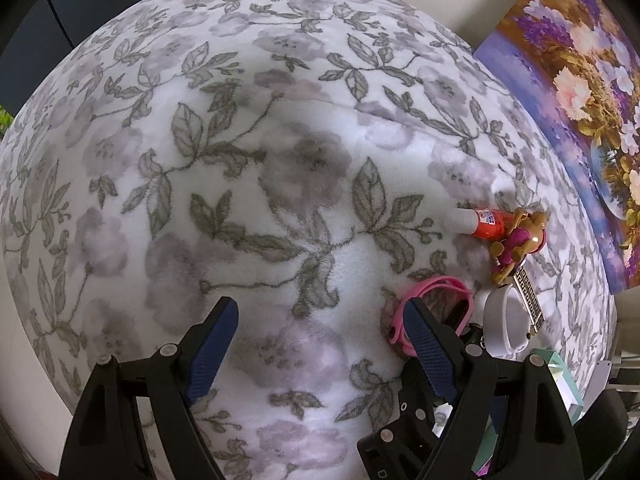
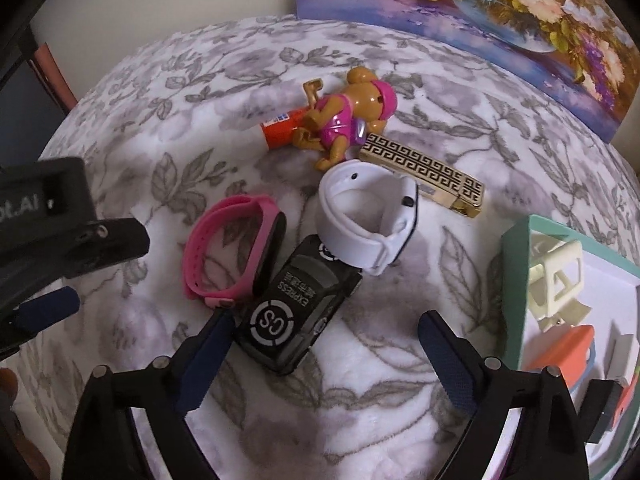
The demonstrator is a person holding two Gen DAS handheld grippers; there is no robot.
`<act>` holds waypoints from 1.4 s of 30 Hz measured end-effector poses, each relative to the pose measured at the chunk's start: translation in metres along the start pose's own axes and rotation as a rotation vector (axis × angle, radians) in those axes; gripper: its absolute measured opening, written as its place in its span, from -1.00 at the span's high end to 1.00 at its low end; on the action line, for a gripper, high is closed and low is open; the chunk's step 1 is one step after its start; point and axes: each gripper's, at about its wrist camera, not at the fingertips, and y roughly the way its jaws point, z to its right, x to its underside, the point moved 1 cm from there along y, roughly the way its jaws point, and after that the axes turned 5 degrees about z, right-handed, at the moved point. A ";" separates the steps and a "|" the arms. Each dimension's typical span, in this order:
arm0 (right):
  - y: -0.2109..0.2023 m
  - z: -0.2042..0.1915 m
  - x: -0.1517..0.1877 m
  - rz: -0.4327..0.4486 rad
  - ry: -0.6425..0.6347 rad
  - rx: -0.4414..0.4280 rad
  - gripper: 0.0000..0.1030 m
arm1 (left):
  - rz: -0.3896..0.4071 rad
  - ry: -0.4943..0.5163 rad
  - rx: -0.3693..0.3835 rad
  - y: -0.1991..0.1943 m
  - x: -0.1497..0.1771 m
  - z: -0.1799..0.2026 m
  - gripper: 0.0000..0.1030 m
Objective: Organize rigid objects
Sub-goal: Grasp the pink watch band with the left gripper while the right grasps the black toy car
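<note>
Both grippers spread wide over the floral blanket, nothing grabbed

Right gripper [image 2: 320, 340] has its fingers apart around the near end of the black toy car [image 2: 298, 312]. Pink wristband [image 2: 234, 246] touches the car's left side, white watch [image 2: 368, 220] overlaps its far end. Left gripper [image 1: 320, 320]: fingers apart, empty.
</note>
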 end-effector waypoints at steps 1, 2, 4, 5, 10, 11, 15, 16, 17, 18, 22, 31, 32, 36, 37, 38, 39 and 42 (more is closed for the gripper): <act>0.000 -0.001 -0.001 0.009 -0.004 0.001 -0.82 | -0.001 0.000 -0.001 0.000 0.000 0.000 -0.65; 0.000 -0.001 -0.002 0.014 -0.006 0.000 -0.80 | -0.002 -0.001 -0.002 0.001 0.000 0.000 -0.65; -0.001 -0.002 -0.004 0.025 -0.001 -0.009 -0.76 | -0.003 -0.004 -0.005 0.001 0.000 -0.001 -0.65; 0.001 -0.005 -0.005 0.030 0.002 -0.013 -0.72 | -0.002 -0.004 -0.006 0.001 0.000 -0.001 -0.65; 0.002 -0.007 -0.009 0.039 -0.008 -0.025 -0.58 | 0.002 -0.004 -0.008 0.001 0.000 0.000 -0.65; 0.001 -0.007 -0.009 0.043 -0.009 -0.031 -0.45 | 0.001 -0.004 -0.007 0.001 0.000 0.000 -0.65; -0.004 0.002 -0.009 0.049 0.018 -0.044 -0.07 | -0.001 0.006 -0.009 0.002 -0.001 0.002 -0.65; -0.005 0.004 -0.009 0.047 0.027 -0.051 -0.05 | 0.000 0.010 -0.009 0.002 -0.001 0.003 -0.65; -0.005 0.006 -0.009 0.046 0.034 -0.054 -0.01 | 0.000 0.014 -0.009 0.002 -0.001 0.004 -0.65; -0.005 0.008 -0.009 0.045 0.038 -0.058 0.02 | 0.001 0.021 -0.008 0.002 -0.001 0.005 -0.65; -0.007 0.011 -0.006 0.041 0.033 -0.061 0.10 | -0.002 0.054 0.001 0.005 0.000 0.012 -0.65; -0.010 0.025 -0.001 0.020 0.051 -0.075 0.29 | -0.014 0.148 0.070 0.014 0.003 0.042 -0.65; -0.011 0.027 0.000 0.018 0.053 -0.075 0.30 | -0.012 0.156 0.078 0.015 0.002 0.046 -0.65; -0.014 0.029 0.003 0.012 0.047 -0.042 0.30 | -0.002 0.189 0.106 0.018 0.003 0.059 -0.65; -0.015 0.030 0.003 0.012 0.046 -0.035 0.30 | -0.001 0.195 0.111 0.018 0.004 0.061 -0.65; -0.016 0.032 0.003 0.011 0.048 -0.028 0.30 | 0.001 0.203 0.115 0.019 0.005 0.064 -0.65; -0.017 0.035 0.004 0.009 0.052 -0.026 0.30 | 0.004 0.214 0.117 0.021 0.006 0.067 -0.65; -0.020 0.044 0.005 0.003 0.073 -0.023 0.30 | 0.013 0.246 0.109 0.024 0.008 0.075 -0.62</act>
